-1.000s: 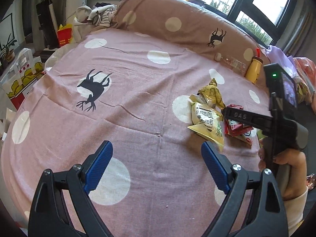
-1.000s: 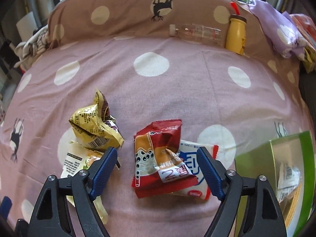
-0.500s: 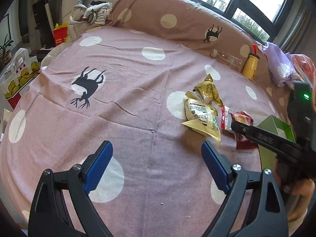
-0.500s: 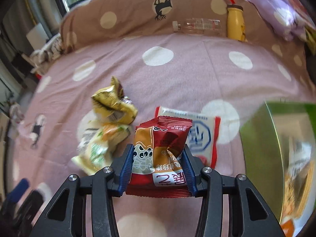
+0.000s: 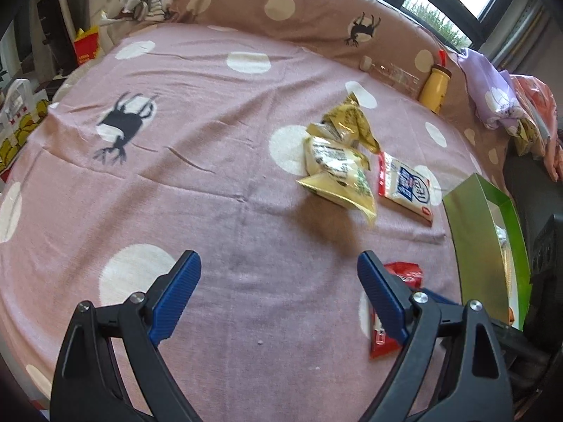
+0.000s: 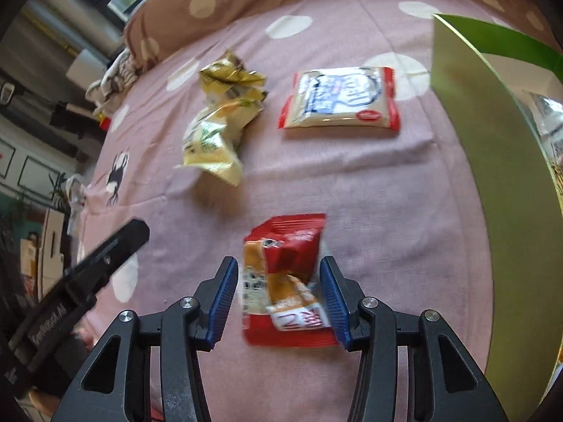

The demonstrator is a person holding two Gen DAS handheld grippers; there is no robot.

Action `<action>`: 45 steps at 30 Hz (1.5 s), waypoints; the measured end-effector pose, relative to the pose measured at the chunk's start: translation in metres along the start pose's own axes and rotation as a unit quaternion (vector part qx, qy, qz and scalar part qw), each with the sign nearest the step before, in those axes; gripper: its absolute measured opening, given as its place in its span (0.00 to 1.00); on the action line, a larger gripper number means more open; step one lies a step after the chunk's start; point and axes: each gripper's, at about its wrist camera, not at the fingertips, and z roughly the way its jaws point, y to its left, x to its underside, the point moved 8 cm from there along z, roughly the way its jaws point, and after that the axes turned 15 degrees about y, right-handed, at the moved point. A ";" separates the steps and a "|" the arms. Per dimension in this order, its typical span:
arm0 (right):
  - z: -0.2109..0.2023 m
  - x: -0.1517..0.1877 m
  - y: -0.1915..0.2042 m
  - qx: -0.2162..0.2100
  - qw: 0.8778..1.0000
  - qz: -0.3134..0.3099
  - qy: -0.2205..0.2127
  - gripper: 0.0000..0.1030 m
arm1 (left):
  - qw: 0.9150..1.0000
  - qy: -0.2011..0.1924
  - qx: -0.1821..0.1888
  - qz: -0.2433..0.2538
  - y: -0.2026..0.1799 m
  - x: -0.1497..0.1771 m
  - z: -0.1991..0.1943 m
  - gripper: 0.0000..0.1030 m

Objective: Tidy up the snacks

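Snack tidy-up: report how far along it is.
Done: the green box already holds a few packets. In hand: the red packet sits between the right gripper's fingers, which are opening, over the bedspread beside the box. To do: the yellow packets and the white-and-red packet lie on the bedspread; the left gripper is open and empty.

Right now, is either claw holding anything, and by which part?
Left claw: open, empty. Right claw: the red snack packet sits between its jaws at its lower sides, but they are opening and one pad shows a gap, so hardly held.
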 end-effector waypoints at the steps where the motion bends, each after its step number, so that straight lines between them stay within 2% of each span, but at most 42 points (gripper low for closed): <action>1: -0.004 -0.002 -0.003 -0.010 1.000 0.007 -0.006 0.58 | 1.000 0.006 0.009 0.001 -0.003 0.002 0.002 0.87; 2: -0.009 -0.004 -0.006 -0.022 1.000 0.012 -0.014 0.62 | 1.000 0.010 0.016 0.002 -0.005 0.003 0.002 0.87; 8: -0.025 -0.007 -0.011 -0.045 0.998 0.012 -0.043 0.62 | 0.995 0.056 0.075 0.035 -0.036 0.018 0.014 0.79; 10: -0.026 -0.007 -0.010 -0.059 0.997 0.009 -0.042 0.62 | 0.991 0.075 0.095 0.050 -0.049 0.025 0.021 0.77; 14: -0.018 -0.005 -0.006 -0.068 0.997 0.001 -0.025 0.62 | 0.984 0.106 0.125 0.065 -0.068 0.036 0.030 0.66; 17: -0.009 -0.003 -0.007 -0.055 0.998 0.002 -0.012 0.61 | 0.982 0.122 0.123 0.071 -0.074 0.042 0.037 0.60; 19: -0.004 -0.002 -0.006 -0.058 0.998 0.000 -0.004 0.60 | 0.984 0.114 0.111 0.082 -0.078 0.043 0.039 0.59; 23: 0.006 -0.001 -0.001 -0.071 0.997 -0.006 0.015 0.48 | 0.981 0.115 0.119 0.097 -0.086 0.046 0.043 0.38; 24: 0.008 -0.001 -0.001 -0.068 0.998 -0.005 0.016 0.47 | 0.981 0.115 0.118 0.099 -0.086 0.046 0.043 0.38; 29: 0.002 -0.001 -0.001 -0.065 0.998 -0.002 0.003 0.46 | 0.983 0.085 0.114 0.114 -0.093 0.046 0.034 0.34; 36: -0.043 -0.006 0.008 -0.065 0.994 -0.039 -0.081 0.46 | 0.983 -0.007 0.108 0.151 -0.115 0.034 -0.005 0.32; 40: -0.081 -0.010 0.005 -0.069 0.986 -0.048 -0.141 0.46 | 0.976 -0.053 0.113 0.180 -0.138 0.031 -0.028 0.32; 45: -0.120 -0.015 -0.017 -0.069 0.977 -0.041 -0.198 0.46 | 0.963 -0.086 0.114 0.228 -0.181 0.026 -0.040 0.32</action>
